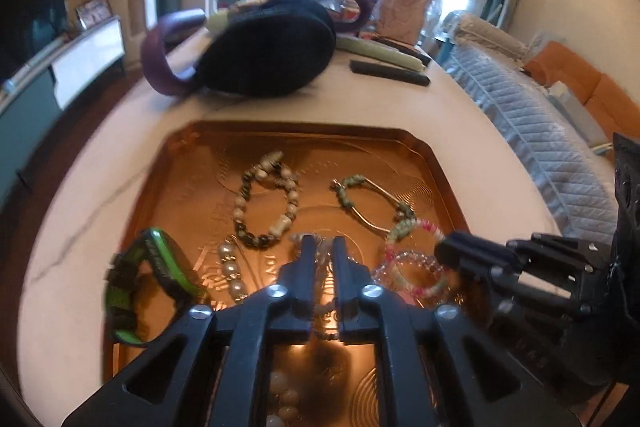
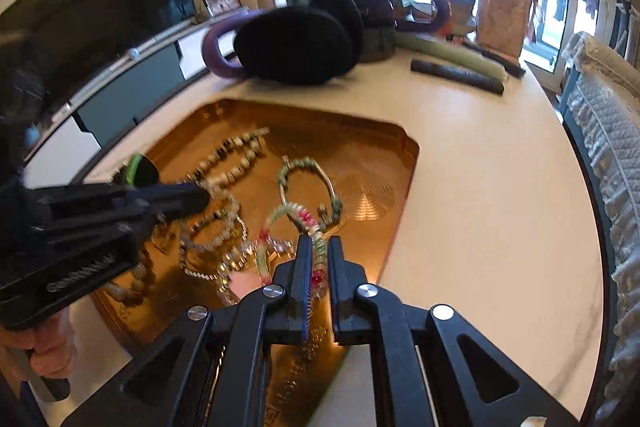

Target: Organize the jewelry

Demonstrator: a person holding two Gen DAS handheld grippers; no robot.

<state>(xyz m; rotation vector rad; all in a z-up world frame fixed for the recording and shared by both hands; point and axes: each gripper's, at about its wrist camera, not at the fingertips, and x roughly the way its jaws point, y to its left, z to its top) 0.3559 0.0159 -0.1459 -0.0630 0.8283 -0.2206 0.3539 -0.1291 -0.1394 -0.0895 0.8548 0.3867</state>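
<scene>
The right hand-held gripper (image 2: pixel 319 247) is narrowly parted, with a pink-and-green bead bracelet (image 2: pixel 318 245) running lengthwise between its fingers over the copper tray (image 2: pixel 396 163); whether the pads press it I cannot tell. The left hand-held gripper (image 1: pixel 323 247), slightly parted, has a clear bead strand (image 1: pixel 325 259) in its gap, contact uncertain.

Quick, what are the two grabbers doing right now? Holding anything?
Left gripper: jaws slightly apart around a thin chain; grip cannot be told.
Right gripper: jaws slightly apart around the pink-and-green bead bracelet; grip cannot be told.
</scene>
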